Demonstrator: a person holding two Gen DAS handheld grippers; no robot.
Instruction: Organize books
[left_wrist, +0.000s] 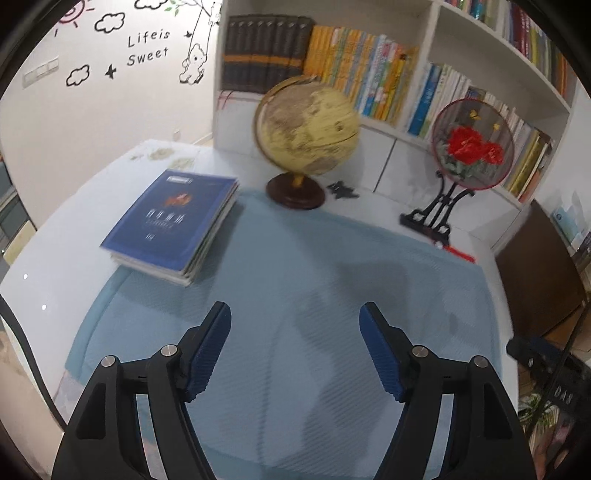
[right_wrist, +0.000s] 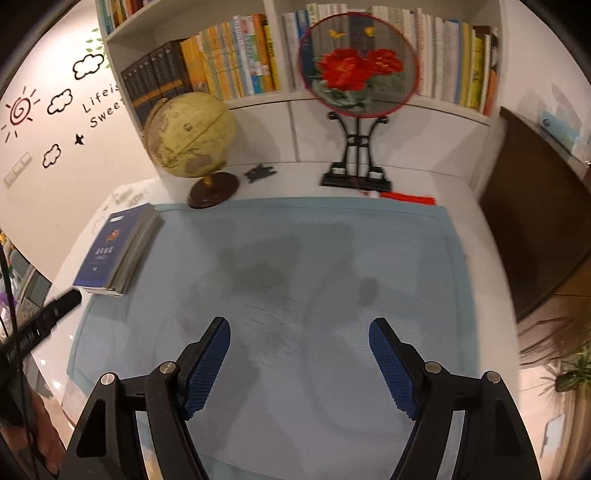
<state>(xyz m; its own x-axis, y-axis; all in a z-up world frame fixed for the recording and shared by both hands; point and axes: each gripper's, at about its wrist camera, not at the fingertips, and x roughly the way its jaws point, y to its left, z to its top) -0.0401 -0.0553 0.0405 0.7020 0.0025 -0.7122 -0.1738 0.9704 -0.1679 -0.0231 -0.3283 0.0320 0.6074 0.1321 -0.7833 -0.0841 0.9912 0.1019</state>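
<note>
Two wrist views look down over a white table (left_wrist: 51, 266) covered in the middle by a pale blue mat (left_wrist: 295, 266).

In the left wrist view, the left gripper (left_wrist: 294, 314) fills the bottom of the picture, its two blue-padded fingers (left_wrist: 208, 350) spread well apart with nothing but mat between them. A stack of books (left_wrist: 173, 225), topped by a dark blue cover, lies flat at about ten o'clock from the gripper, well apart from it, partly on the mat's left edge and partly on bare table.

In the right wrist view, the right gripper (right_wrist: 299, 325) also stands wide open and empty above the mat. The same stack of books (right_wrist: 114, 251) lies far off at about ten o'clock, along the mat's left edge. A black bar-shaped object (right_wrist: 44, 321) pokes in from the left edge below the stack; what it is cannot be told.

Beyond the mat, at twelve o'clock, a yellowed globe (left_wrist: 306, 133) stands on a dark round base. To its right a round red-rimmed fan embroidered with red flowers (left_wrist: 472, 144) sits upright in a black stand, and a small black object (left_wrist: 343, 190) lies between the two.

Behind them rises a white bookshelf (left_wrist: 428, 44) packed with upright books. The wall (left_wrist: 74, 122) at upper left carries black cloud and sun decals and the words "Life is Sweet".
</note>
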